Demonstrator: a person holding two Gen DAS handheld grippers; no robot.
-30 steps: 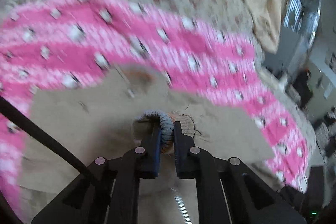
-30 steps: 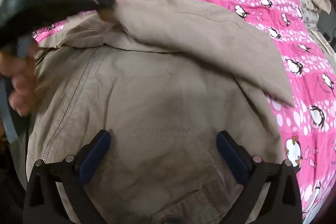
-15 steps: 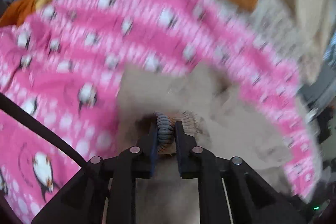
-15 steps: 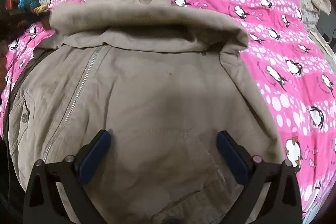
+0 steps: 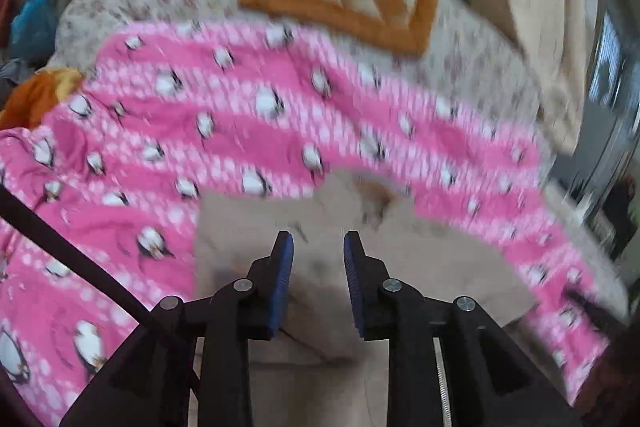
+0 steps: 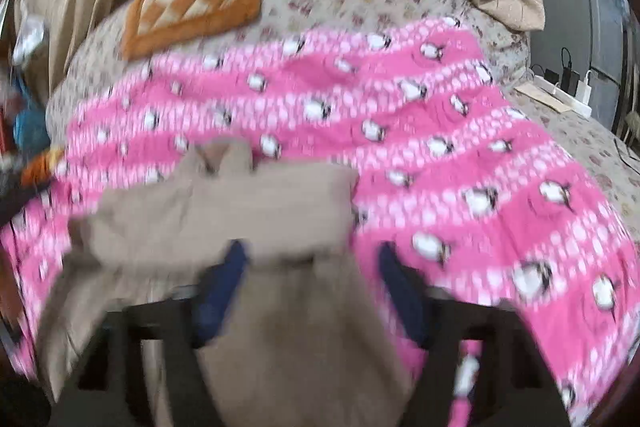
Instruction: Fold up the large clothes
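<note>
Cuff released since earlier, left hand-held gripper (image 5: 318, 247) opening, empty above jacket (image 5: 320, 307), right hand-held gripper (image 6: 312, 259) closing over jacket fabric.

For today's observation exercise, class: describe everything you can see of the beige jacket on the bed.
The beige jacket looks like plain woven cloth, wrinkled and matt. It lies on the pink penguin blanket, its upper part folded over into a thick band, with a small collar-like bump above. A zipper shows near the left tongs, which are opening with nothing between them. The right tongs are closing with its cloth between them.
</note>
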